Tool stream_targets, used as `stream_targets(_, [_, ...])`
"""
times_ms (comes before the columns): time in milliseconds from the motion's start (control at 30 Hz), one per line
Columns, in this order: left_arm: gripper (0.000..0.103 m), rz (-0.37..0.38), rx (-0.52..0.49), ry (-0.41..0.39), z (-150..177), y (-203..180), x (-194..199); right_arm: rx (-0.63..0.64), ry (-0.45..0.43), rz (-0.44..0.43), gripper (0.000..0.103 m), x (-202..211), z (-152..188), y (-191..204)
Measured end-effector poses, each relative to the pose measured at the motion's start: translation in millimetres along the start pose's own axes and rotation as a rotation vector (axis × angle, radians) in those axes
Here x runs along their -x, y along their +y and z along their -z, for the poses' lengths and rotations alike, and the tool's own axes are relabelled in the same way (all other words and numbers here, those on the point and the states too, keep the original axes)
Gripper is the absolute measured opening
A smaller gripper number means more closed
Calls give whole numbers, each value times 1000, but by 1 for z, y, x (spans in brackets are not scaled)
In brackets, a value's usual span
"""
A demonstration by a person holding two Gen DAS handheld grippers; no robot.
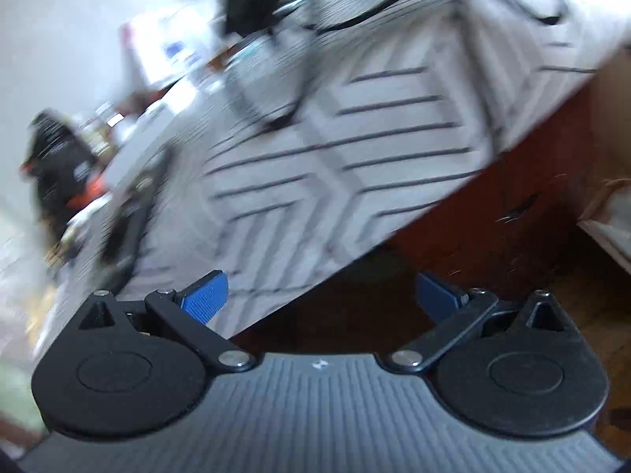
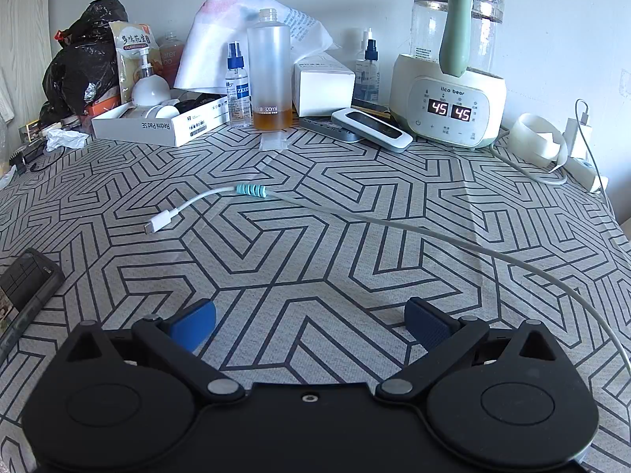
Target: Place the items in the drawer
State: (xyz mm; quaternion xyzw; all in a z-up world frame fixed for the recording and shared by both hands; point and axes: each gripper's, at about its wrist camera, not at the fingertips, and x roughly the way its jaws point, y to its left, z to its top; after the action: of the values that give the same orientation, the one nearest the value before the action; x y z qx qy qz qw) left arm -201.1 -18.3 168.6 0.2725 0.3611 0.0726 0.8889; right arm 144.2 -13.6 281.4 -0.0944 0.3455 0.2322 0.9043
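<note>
My right gripper (image 2: 311, 325) is open and empty, low over the patterned tablecloth (image 2: 315, 236). A white charging cable (image 2: 189, 207) with a teal strain relief lies on the cloth ahead of it. A white remote-like device (image 2: 372, 128), a frosted bottle (image 2: 270, 75) with amber liquid and a small spray bottle (image 2: 238, 86) stand at the back. My left gripper (image 1: 321, 295) is open and empty at the table's front edge; its view is tilted and blurred. The reddish wooden front (image 1: 493, 216) under the cloth (image 1: 335, 149) shows there. I cannot make out a drawer.
A kettle base (image 2: 449, 106) reading 45 stands back right beside a roll of tape (image 2: 538, 138). A white box (image 2: 157, 122), a black bag (image 2: 83, 59) and a dark device (image 2: 23, 287) are on the left. Black cables (image 1: 374, 8) lie on the cloth.
</note>
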Motion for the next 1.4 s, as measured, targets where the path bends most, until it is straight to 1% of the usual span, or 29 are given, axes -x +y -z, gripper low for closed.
stream_targets(67, [103, -3, 80, -32, 0, 10, 6, 0, 0, 0, 103, 6, -1, 0])
stream_targets(167, [103, 186, 279, -81, 4, 33, 9, -1, 0, 1, 103, 8, -1, 0])
stream_targets(200, [103, 222, 332, -89, 7, 38, 8, -1, 0, 1, 103, 7, -1, 0])
stream_targets(300, [103, 222, 380, -65, 13, 49, 6, 0, -1, 0, 103, 11, -1, 1])
stream_targets(333, [103, 217, 387, -70, 14, 52, 6, 0, -1, 0, 103, 11, -1, 1])
stream_targets(367, [103, 252, 394, -80, 15, 54, 6, 0, -1, 0, 103, 10, -1, 1])
stream_targets(400, [103, 297, 426, -90, 17, 59, 4, 0, -1, 0, 103, 8, -1, 0])
stream_targets(433, [103, 293, 480, -83, 18, 62, 2, 0, -1, 0, 103, 6, -1, 0])
stream_targets(467, [103, 260, 500, -58, 18, 63, 1, 0, -1, 1, 103, 6, -1, 0])
stream_targets(500, [103, 224, 469, -19, 15, 61, -1, 0, -1, 1, 103, 8, -1, 0])
stream_targets(533, [103, 205, 443, 2, 14, 60, -2, -1, -1, 1, 103, 9, -1, 0])
stream_targets(600, [103, 204, 445, 13, 13, 60, -4, -1, -1, 1, 103, 12, -1, 1])
stream_targets(667, [103, 182, 443, 22, 13, 59, -4, -1, -1, 1, 103, 12, -1, 0])
stream_targets(767, [103, 169, 448, 13, 14, 60, -4, -1, -2, 2, 103, 11, -1, 0])
stream_targets(867, [103, 177, 437, -5, 14, 63, -2, -1, -2, 2, 103, 7, -1, 0])
stream_targets(967, [102, 158, 399, 9, 12, 64, -1, -1, -2, 2, 103, -1, 0, -1])
stream_targets(1033, [102, 150, 385, 18, 10, 65, 1, -1, -2, 2, 103, 4, 0, 0])
stream_targets(1167, [101, 155, 377, 24, 9, 70, 2, -1, -2, 2, 103, 4, 0, 0])
stream_targets(1267, [100, 156, 376, 10, 8, 73, 5, -1, -2, 2, 103, 0, 0, -1])
stream_targets(1333, [100, 161, 373, -14, 7, 76, 8, -1, -2, 2, 103, -1, 0, -1])
stream_targets(1400, [100, 124, 354, -33, 6, 77, 13, -1, -2, 2, 103, 2, 0, 0])
